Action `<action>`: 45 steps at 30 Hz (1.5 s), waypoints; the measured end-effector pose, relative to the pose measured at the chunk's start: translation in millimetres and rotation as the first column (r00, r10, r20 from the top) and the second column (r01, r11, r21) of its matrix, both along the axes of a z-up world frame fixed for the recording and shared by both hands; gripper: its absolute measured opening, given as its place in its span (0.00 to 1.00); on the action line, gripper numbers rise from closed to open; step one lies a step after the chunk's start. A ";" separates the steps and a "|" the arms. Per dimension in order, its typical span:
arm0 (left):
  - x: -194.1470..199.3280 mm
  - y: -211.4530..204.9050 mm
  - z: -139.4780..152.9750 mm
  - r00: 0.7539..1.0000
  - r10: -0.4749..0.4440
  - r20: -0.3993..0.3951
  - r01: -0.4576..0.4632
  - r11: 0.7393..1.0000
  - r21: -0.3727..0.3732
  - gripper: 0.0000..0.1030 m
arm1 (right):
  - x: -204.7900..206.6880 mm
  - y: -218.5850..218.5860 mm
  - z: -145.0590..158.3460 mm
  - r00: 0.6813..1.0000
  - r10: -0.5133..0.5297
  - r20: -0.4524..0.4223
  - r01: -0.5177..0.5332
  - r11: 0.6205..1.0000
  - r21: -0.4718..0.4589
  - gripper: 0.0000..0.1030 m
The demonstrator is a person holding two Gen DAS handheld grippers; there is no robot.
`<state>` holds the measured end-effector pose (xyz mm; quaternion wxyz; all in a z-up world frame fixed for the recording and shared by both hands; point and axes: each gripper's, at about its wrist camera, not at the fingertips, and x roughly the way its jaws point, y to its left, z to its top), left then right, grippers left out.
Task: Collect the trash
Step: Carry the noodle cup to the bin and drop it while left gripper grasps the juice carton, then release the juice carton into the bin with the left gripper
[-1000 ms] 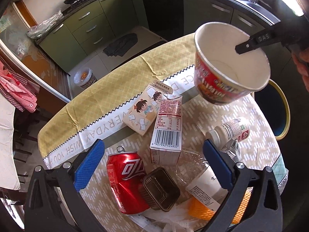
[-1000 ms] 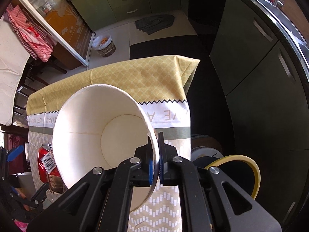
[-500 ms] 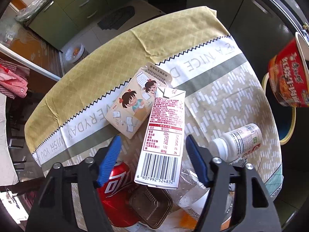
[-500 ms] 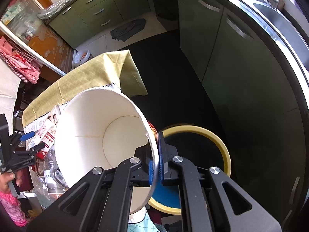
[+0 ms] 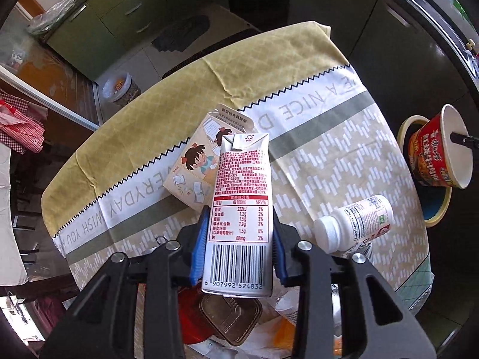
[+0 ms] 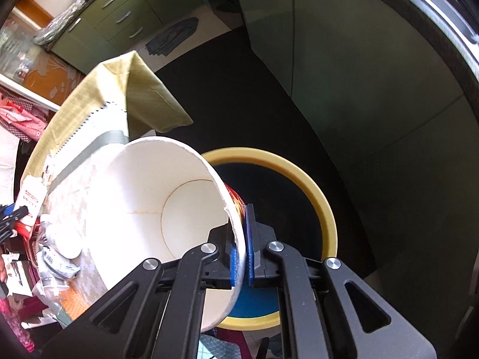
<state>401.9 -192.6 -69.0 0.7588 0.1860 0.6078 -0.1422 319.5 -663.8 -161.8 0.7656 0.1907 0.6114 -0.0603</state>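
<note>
Trash mostly remains on the tabletop [image 5: 314, 155]: left tongs [image 5: 239, 243] clamp the carton [image 5: 239, 209] at lower centre, bottle [image 5: 356, 224] lies right, while right tongs [image 6: 241, 257] pinch the cup's [image 6: 143, 218] rim above the bin [image 6: 317, 197], not yet dropped.

We count one milk carton [image 5: 239, 206], one illustrated box [image 5: 197, 161], one pill bottle [image 5: 354, 224], one noodle cup [image 5: 438, 152], one yellow-rimmed bin [image 6: 317, 206], one red can [image 5: 191, 317].
</note>
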 end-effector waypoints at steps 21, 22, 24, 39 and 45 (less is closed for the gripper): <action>-99.7 -152.9 34.8 0.943 -0.333 0.015 0.331 0.930 -0.160 0.34 | -87.0 -53.2 -4.5 0.990 -0.057 0.130 0.047 0.996 0.080 0.40; -106.1 -168.8 31.1 0.933 -0.359 0.009 0.356 0.919 -0.169 0.34 | -96.0 -52.7 2.3 0.988 -0.053 0.143 0.044 0.997 0.071 0.40; -117.3 -202.9 19.4 0.911 -0.412 -0.006 0.404 0.897 -0.178 0.34 | -115.0 -51.9 13.7 0.986 -0.048 0.161 0.040 0.998 0.056 0.40; -113.7 -335.1 -94.6 0.884 -0.443 -0.149 0.430 0.896 -0.112 0.48 | -197.3 -62.7 39.8 0.985 -0.077 0.155 0.074 0.997 0.023 0.40; -112.3 -284.1 -28.2 0.901 -0.427 -0.078 0.410 0.895 -0.176 0.50 | -183.0 -44.6 38.7 0.985 -0.007 0.174 -0.001 0.999 0.048 0.40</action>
